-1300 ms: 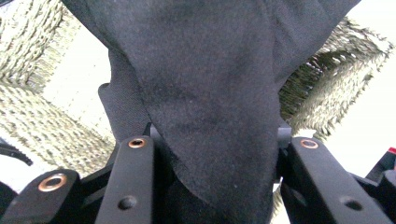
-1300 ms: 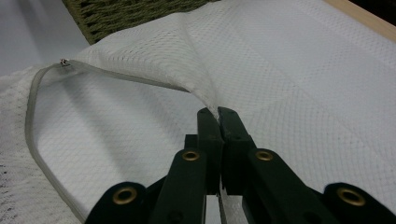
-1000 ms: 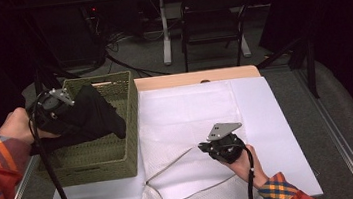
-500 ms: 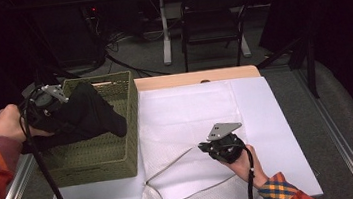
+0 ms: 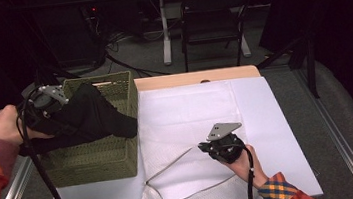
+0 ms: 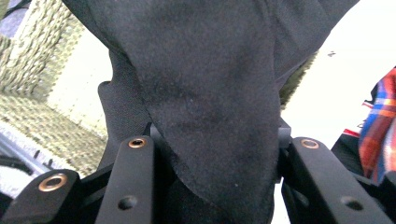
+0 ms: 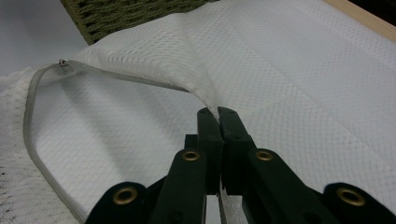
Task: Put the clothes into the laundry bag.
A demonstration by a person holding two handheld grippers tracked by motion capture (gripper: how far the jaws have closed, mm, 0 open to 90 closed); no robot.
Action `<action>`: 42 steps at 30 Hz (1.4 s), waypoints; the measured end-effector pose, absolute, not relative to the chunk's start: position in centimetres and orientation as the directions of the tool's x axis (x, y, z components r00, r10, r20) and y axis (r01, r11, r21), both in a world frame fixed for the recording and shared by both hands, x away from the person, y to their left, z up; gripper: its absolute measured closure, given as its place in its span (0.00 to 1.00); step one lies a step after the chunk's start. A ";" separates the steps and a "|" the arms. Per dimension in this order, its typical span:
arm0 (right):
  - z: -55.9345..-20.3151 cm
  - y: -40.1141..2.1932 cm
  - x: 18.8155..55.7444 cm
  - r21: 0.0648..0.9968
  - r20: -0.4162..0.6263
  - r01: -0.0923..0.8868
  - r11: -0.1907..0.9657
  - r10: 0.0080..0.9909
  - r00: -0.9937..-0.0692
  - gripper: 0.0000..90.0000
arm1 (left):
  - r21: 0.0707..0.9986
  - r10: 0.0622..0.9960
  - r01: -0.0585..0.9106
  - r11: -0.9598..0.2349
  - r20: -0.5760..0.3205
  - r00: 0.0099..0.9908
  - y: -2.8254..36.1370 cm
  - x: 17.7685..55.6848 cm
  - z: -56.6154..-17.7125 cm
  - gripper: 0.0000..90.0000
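Note:
A black garment point(image 5: 91, 117) hangs from my left gripper point(image 5: 49, 101) above the green woven basket point(image 5: 95, 159) at the table's left. In the left gripper view the black cloth point(image 6: 219, 93) is bunched between the jaws, which are shut on it. A white mesh laundry bag point(image 5: 192, 123) lies flat on the table with its zipper mouth point(image 5: 171, 163) held open near the front. My right gripper point(image 5: 210, 146) is shut on the upper edge of the bag's mouth point(image 7: 212, 105) and lifts it a little.
The basket's wall point(image 7: 126, 14) stands just left of the bag. White table surface point(image 5: 277, 118) lies to the right of the bag, with a wooden strip point(image 5: 197, 77) along the back. A chair point(image 5: 210, 15) and desk legs stand on the floor behind.
My left gripper has risen a little with the black garment, drawing more of it up out of the basket. The right gripper has kept still on the bag.

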State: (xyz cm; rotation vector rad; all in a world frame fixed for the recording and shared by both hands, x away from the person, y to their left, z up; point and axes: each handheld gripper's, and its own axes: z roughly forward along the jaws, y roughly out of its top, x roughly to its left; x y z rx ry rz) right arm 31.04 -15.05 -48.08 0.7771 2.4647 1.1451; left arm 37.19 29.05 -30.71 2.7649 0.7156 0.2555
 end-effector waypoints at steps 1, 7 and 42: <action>-48.1 -15.0 31.0 0.774 -0.053 0.342 0.532 0.593 -0.803 0.99 | 0.310 0.496 0.447 -0.839 0.097 0.863 29.0 37.0 -30.7 0.66; -48.1 -15.0 31.0 0.775 -0.054 0.342 0.531 0.595 -0.802 0.99 | 0.311 0.474 0.428 -0.849 0.087 0.876 28.4 36.2 -30.7 0.66; -48.0 -15.0 31.0 0.779 -0.055 0.343 0.524 0.603 -0.796 0.99 | 0.312 0.421 0.393 -0.865 0.027 0.906 23.7 32.3 -31.8 0.66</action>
